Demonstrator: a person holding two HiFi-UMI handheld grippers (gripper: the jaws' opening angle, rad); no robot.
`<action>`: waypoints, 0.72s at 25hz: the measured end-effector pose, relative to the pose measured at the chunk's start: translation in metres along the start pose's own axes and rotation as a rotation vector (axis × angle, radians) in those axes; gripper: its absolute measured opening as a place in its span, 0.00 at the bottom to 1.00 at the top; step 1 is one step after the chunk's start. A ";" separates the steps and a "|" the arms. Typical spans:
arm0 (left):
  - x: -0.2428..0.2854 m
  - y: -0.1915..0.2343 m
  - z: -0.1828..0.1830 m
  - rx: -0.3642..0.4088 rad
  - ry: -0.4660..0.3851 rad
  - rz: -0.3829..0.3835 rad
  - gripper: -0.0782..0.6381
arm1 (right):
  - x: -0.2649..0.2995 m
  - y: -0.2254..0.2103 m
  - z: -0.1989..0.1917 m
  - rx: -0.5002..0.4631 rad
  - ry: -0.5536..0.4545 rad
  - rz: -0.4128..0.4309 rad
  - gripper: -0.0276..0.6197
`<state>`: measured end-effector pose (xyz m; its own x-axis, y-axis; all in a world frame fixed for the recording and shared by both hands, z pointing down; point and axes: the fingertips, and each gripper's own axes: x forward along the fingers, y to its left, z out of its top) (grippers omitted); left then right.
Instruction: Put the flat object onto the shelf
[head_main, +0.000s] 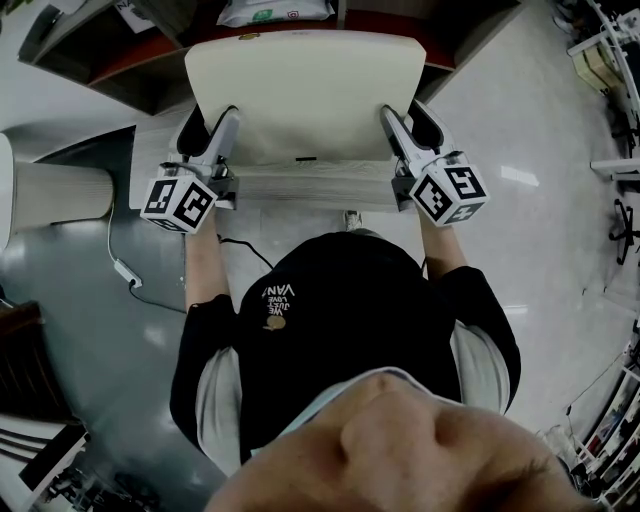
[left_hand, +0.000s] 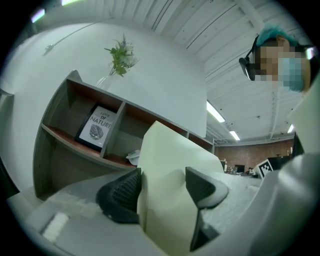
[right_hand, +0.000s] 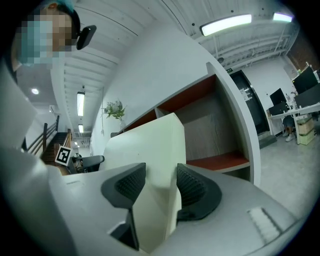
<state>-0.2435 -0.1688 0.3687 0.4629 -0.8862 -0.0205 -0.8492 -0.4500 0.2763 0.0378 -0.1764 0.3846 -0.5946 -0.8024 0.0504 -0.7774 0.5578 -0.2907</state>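
A: While the cream pad (head_main: 300, 90) hangs level before the shelf (head_main: 140, 62) at twelve o'clock, what matters?

B: The left gripper (head_main: 213, 128) clamps its nine o'clock edge, the right gripper (head_main: 402, 128) its three o'clock edge. I'd raise both evenly and slide it in squarely.

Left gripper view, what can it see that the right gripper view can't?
Only the left gripper view shows the framed picture standing in one shelf compartment and a crumpled white thing in the next one. Only the right gripper view shows desks with monitors far off at the right. Both show the cream flat object, clamped by the left gripper and the right gripper. Both also show the shelf behind it and the plant on top.
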 end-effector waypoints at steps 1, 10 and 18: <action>0.000 -0.002 0.004 0.003 -0.012 -0.002 0.50 | 0.000 0.000 0.005 -0.008 -0.010 0.003 0.34; 0.005 -0.013 0.039 0.026 -0.094 -0.010 0.50 | 0.003 0.003 0.043 -0.054 -0.078 0.030 0.34; 0.013 -0.018 0.075 0.052 -0.162 -0.029 0.49 | 0.010 0.010 0.086 -0.125 -0.137 0.041 0.34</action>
<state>-0.2415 -0.1803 0.2913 0.4443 -0.8768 -0.1838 -0.8497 -0.4775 0.2236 0.0419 -0.1973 0.2999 -0.5993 -0.7953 -0.0920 -0.7777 0.6056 -0.1688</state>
